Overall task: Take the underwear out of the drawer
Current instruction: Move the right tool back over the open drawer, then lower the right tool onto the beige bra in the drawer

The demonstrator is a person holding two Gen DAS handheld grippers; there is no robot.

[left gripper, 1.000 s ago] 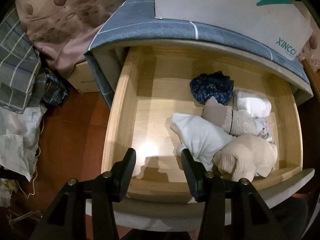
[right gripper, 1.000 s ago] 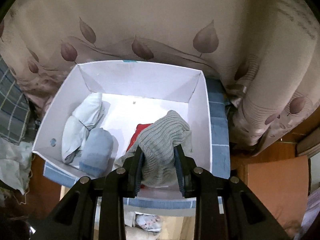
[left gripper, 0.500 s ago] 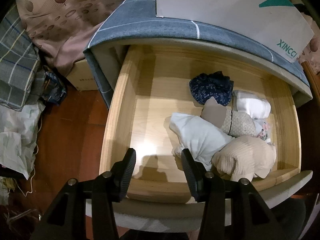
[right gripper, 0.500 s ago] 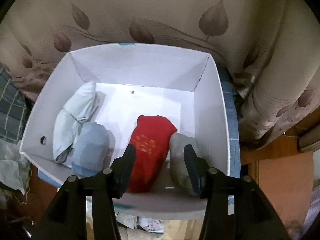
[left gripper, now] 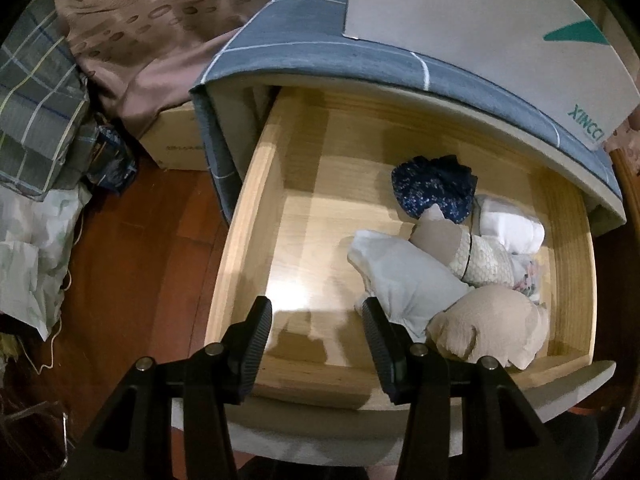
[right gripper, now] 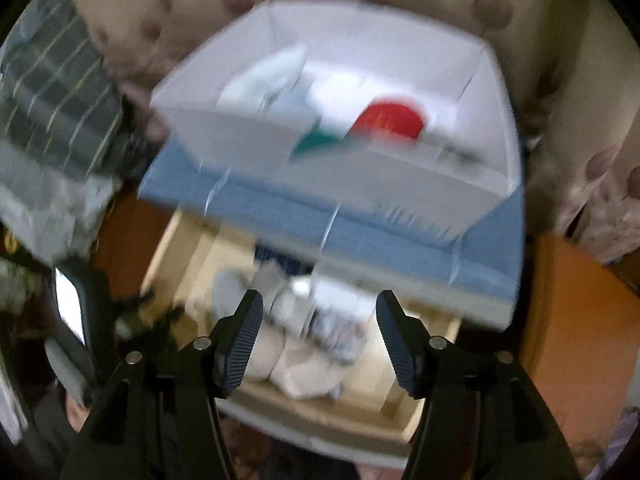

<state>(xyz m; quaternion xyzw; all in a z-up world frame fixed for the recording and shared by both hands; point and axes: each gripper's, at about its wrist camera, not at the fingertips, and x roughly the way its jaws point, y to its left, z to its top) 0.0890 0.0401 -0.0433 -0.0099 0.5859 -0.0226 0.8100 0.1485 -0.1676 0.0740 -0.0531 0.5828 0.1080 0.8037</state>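
The wooden drawer stands pulled out, with rolled underwear piled in its right half: a navy floral piece, a white roll, a beige roll and others. My left gripper hangs open over the drawer's front left, nothing between its fingers. In the blurred right wrist view my right gripper is opening, empty, above the drawer's pile. Behind it sits the white box holding a red roll and pale rolls.
The box rests on the blue-grey cabinet top. A patterned curtain hangs behind, plaid and pale cloths lie heaped on the left, and a cardboard box stands on the reddish wood floor.
My right gripper let go of the grey ribbed underwear into the white box, opened, and swung back and down towards the drawer. The left gripper has stayed where it was.
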